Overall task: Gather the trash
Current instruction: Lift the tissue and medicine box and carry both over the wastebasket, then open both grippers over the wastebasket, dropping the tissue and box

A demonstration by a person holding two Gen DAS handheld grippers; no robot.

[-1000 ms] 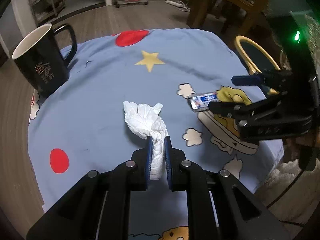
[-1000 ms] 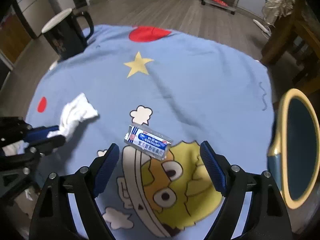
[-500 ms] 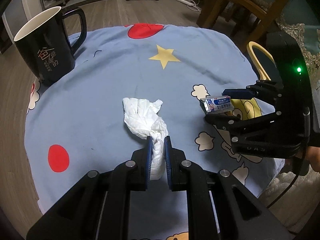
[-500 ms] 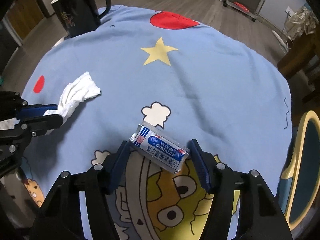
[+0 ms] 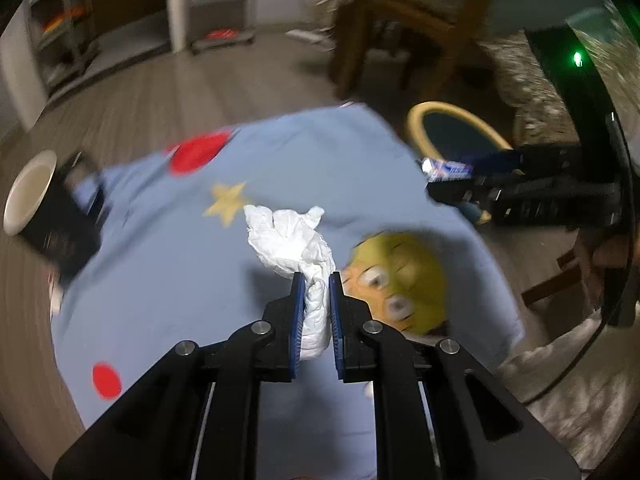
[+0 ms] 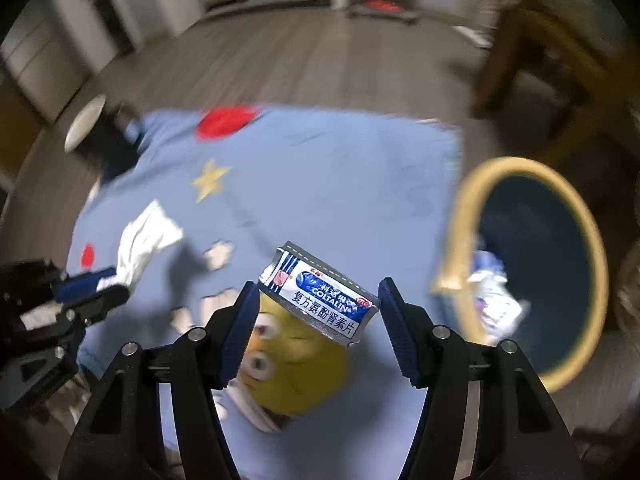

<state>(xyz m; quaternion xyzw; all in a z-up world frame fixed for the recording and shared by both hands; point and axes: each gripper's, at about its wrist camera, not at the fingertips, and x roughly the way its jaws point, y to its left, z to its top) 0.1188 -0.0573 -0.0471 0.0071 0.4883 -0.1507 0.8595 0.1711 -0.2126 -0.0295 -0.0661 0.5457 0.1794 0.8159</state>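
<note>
My left gripper (image 5: 316, 280) is shut on a crumpled white tissue (image 5: 289, 240), lifted above the blue cartoon tablecloth (image 5: 168, 264). My right gripper (image 6: 318, 292) is shut on a silver-and-blue pill blister pack (image 6: 320, 298), held endwise between its blue pads and raised off the cloth. In the right wrist view the left gripper (image 6: 92, 284) with the tissue (image 6: 144, 240) shows at the left. In the left wrist view the right gripper (image 5: 452, 184) with the pack (image 5: 444, 168) is at the right, near the bin. A dark blue bin with a yellow rim (image 6: 460, 240) stands beside the table on the right and holds some wrappers (image 6: 492, 292).
A black mug (image 5: 48, 212) with a white inside stands on the far left of the table. A wooden chair (image 6: 532, 60) stands behind the bin (image 5: 416, 128). Shelving units (image 5: 68, 32) line the far wall across the wooden floor.
The right gripper closed on the blister pack and lifted it off the cloth toward the bin. The left gripper rose with the tissue. Both views are now blurred from motion.
</note>
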